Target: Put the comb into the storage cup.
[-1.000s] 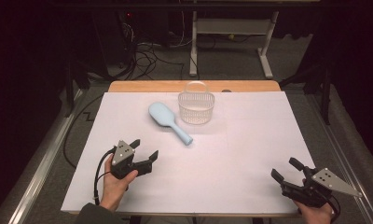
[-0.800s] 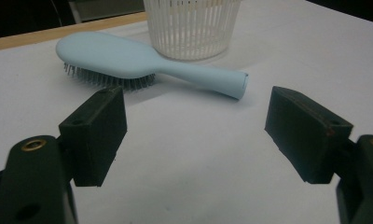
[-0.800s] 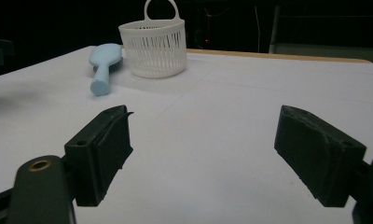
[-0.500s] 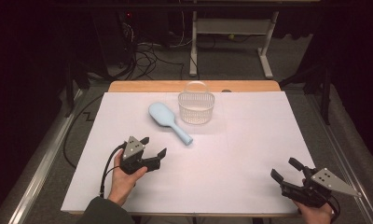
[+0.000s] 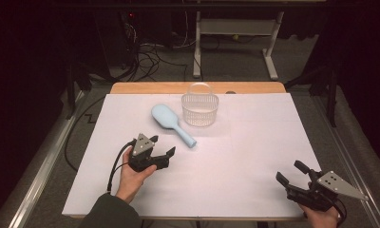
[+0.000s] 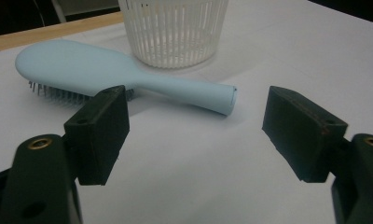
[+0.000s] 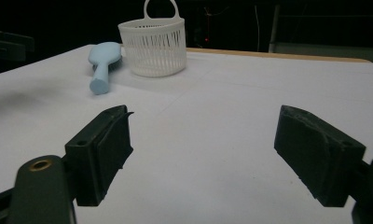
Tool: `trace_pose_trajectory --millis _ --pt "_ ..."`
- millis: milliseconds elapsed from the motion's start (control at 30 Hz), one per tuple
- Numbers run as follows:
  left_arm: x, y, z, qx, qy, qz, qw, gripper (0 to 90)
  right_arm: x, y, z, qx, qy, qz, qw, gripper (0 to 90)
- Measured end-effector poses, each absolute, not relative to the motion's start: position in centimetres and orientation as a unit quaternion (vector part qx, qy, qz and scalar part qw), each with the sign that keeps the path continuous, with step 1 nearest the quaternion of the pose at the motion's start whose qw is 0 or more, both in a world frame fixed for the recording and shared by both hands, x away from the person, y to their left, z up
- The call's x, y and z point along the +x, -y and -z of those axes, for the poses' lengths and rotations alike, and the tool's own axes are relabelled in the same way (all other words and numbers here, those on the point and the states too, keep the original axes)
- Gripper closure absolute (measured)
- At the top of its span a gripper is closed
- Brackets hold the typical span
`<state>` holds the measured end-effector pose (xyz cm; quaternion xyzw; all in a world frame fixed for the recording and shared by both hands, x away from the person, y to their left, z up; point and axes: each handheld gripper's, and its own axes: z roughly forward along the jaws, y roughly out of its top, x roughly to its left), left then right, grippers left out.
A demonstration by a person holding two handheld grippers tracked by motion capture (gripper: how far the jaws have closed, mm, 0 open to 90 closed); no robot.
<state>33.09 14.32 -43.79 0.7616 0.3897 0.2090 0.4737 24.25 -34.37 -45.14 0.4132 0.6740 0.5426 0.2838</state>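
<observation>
Our left tool (image 5: 160,153) has crept forward across the white counter (image 5: 245,156) since a second ago, closing on the brush, while our right tool (image 5: 292,178) stays parked at the near right corner. Both tools stand wide open and hold nothing. Just beyond our left tool lies the pale blue plastic hairbrush (image 6: 128,77), bristles down, its handle end pointing toward us and to the right, its head beside the white slatted plastic basket (image 5: 200,109) farther back. We judge the brush light, stiff and somewhat slick, so we would grip the narrow round handle across its width, near the head.
</observation>
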Motion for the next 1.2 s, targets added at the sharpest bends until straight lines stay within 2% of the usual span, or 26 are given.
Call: trace_pose_trajectory --millis 700,1200 --pt "35.3 -12.6 43.0 0.772 -0.389 -0.191 0.465 25.7 24.3 34.4 45.2 0.413 -0.675 -0.542 0.283 19.6" --pt "37.7 -11.2 41.6 0.796 -0.383 -0.178 0.434 34.8 24.2 34.4 45.2 0.413 -0.674 -0.544 0.282 19.6"
